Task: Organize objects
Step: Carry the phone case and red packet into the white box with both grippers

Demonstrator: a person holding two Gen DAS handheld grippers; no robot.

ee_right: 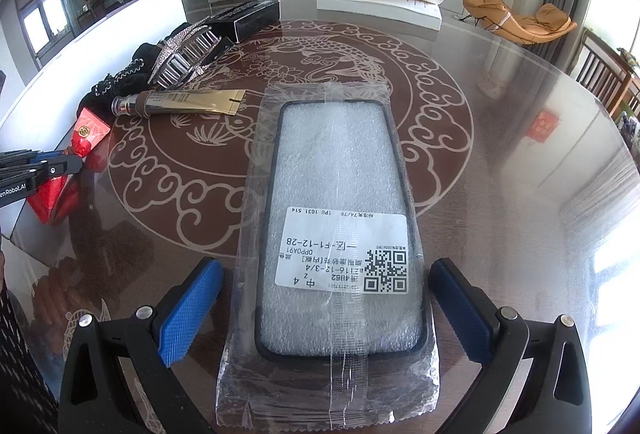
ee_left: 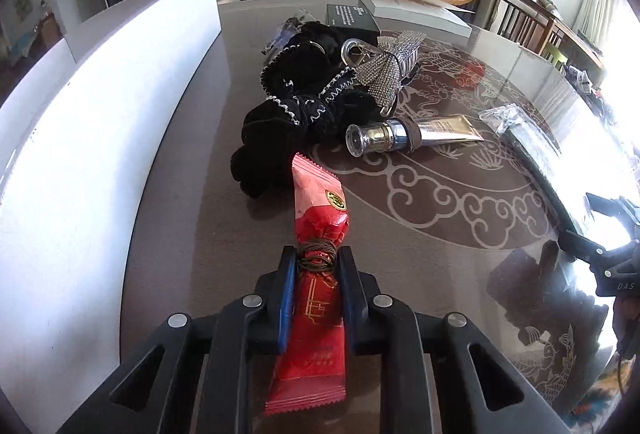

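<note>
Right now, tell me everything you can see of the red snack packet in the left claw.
The red snack packet is a long, glossy foil-look wrapper with crimped ends, gold line print and a round gold-and-black emblem on its paler far end. A thin brown hair tie is wound around its pinched waist. The left claw is shut on it near that waist, blue pads against both sides. It points lengthwise away from the camera toward the black plush items.

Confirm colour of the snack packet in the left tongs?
Red snack packet with gold print, paler pink at its far end; clearest in the left wrist view.
</note>
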